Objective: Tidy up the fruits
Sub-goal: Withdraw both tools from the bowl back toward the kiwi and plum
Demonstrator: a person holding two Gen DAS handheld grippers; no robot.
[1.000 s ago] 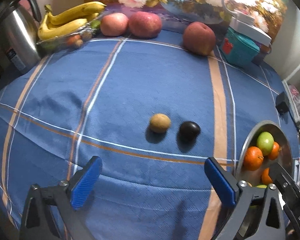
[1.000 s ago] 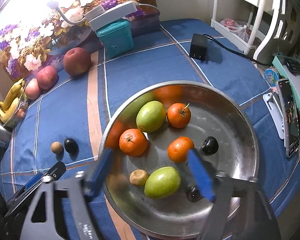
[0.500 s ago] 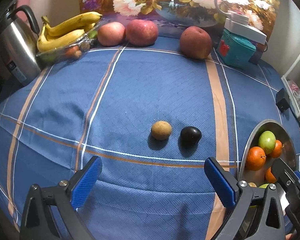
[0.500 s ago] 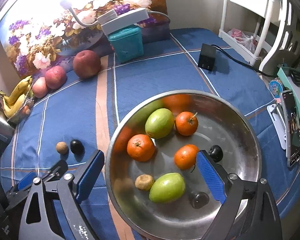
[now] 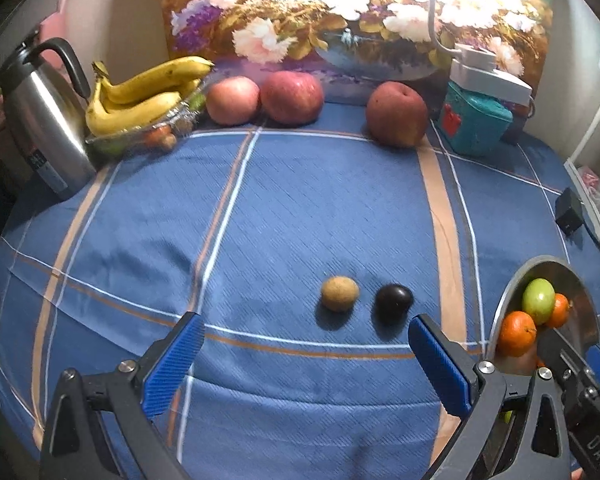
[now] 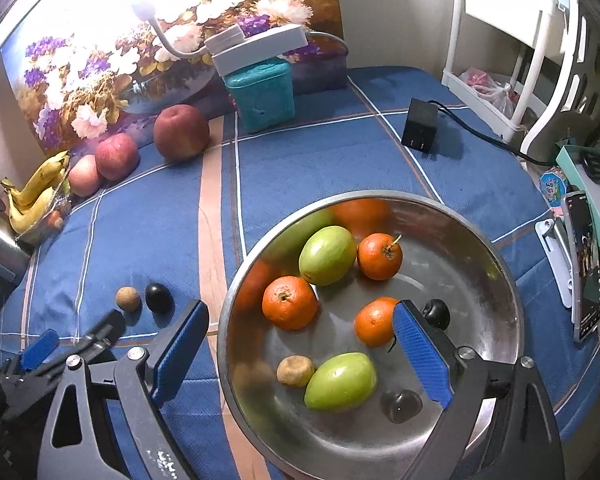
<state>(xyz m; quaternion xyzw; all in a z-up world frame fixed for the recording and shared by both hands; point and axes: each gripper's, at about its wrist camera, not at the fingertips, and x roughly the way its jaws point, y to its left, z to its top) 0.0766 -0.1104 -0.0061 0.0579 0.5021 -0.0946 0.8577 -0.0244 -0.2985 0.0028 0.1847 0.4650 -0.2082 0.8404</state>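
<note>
Left wrist view: left gripper [image 5: 302, 350], jaws wide apart and empty, hovers low in frame before a small brown round fruit [image 5: 339, 293] and a dark plum-like fruit [image 5: 394, 298] lying side by side on the blue striped cloth [image 5: 300, 200].

Right wrist view: right gripper [image 6: 300, 344], jaws apart, hangs over the round steel bowl [image 6: 496, 300] at lower right, which holds oranges and green fruits. Sorting seems under way; next, judging by position, a fruit must be straddled.

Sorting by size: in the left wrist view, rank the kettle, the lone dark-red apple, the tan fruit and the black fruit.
1. kettle
2. dark-red apple
3. tan fruit and black fruit, which look alike.
Fisheye distortion makes this approximate.
</note>
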